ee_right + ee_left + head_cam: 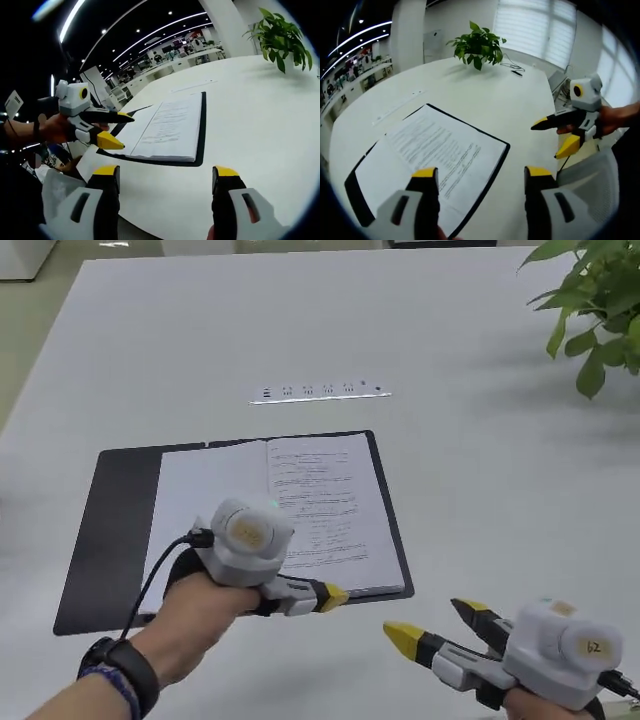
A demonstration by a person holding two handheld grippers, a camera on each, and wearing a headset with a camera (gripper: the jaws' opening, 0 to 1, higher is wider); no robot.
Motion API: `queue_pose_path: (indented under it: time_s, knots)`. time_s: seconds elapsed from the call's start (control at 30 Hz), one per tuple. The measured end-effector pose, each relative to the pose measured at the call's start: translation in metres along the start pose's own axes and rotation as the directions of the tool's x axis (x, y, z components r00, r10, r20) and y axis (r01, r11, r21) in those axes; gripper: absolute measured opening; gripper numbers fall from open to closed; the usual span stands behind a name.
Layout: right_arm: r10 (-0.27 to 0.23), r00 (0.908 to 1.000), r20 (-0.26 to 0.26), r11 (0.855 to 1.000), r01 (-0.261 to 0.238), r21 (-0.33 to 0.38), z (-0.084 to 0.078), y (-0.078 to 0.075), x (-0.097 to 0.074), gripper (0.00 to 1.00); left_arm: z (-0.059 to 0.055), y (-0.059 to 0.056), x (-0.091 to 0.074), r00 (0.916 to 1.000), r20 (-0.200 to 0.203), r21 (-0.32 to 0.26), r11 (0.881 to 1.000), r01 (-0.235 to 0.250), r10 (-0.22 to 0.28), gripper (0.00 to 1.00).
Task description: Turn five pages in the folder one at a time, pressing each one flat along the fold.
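Note:
A black folder [115, 530] lies open on the white table, with a blank sheet [205, 490] on its left side and a printed page [325, 505] on its right. My left gripper [332, 596] hovers over the folder's near edge, open, with nothing between its jaws; in its own view the printed page [440, 150] lies beneath the left gripper [481, 173]. My right gripper [438, 622] is open and empty, off the folder's near right corner. In the right gripper view the folder [170, 127] lies ahead of the right gripper [165, 171], and the left gripper [115, 130] comes in from the left.
A flush socket strip [320, 392] is set in the table beyond the folder. A potted plant [595, 300] stands at the far right. Bare white table [500, 470] stretches right of the folder. Office desks and a chair [590, 175] lie beyond the table's edge.

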State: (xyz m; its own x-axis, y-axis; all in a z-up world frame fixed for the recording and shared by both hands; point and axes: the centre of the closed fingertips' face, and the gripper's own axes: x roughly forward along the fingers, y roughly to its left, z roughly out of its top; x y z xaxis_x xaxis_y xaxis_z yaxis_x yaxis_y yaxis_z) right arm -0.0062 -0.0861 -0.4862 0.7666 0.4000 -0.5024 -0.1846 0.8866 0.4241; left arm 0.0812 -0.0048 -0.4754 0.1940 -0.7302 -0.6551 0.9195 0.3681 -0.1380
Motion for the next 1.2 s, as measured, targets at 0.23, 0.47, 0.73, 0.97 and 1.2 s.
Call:
queue_pose_path:
  time_s: [0.23, 0.47, 0.73, 0.97, 1.2]
  knots:
    - [0.010, 0.9999, -0.012, 1.000, -0.010, 0.011, -0.005, 0.000, 0.001, 0.74, 0.006, 0.002, 0.029, 0.9999, 0.006, -0.022, 1.000, -0.013, 0.013, 0.67]
    - [0.021, 0.9995, -0.026, 1.000, -0.021, 0.012, -0.006, -0.001, 0.000, 0.75, 0.006, 0.008, 0.061, 0.9997, 0.007, -0.047, 0.999, -0.024, 0.024, 0.64]
    - [0.017, 0.9997, -0.019, 0.999, -0.016, 0.033, -0.008, -0.008, -0.003, 0.75, 0.009, 0.011, 0.090, 0.9981, 0.014, -0.074, 0.996, -0.059, 0.060, 0.62]
    - [0.004, 0.9999, -0.012, 0.998, -0.003, 0.059, -0.009, -0.015, -0.007, 0.74, 0.002, 0.005, 0.106, 0.9972, 0.006, -0.050, 0.996, -0.074, 0.074, 0.64]
    - [-0.011, 0.9999, -0.010, 0.998, 0.012, 0.067, -0.008, -0.023, -0.008, 0.72, -0.006, 0.006, 0.108, 0.9930, -0.015, 0.037, 0.992, -0.117, 0.117, 0.61]
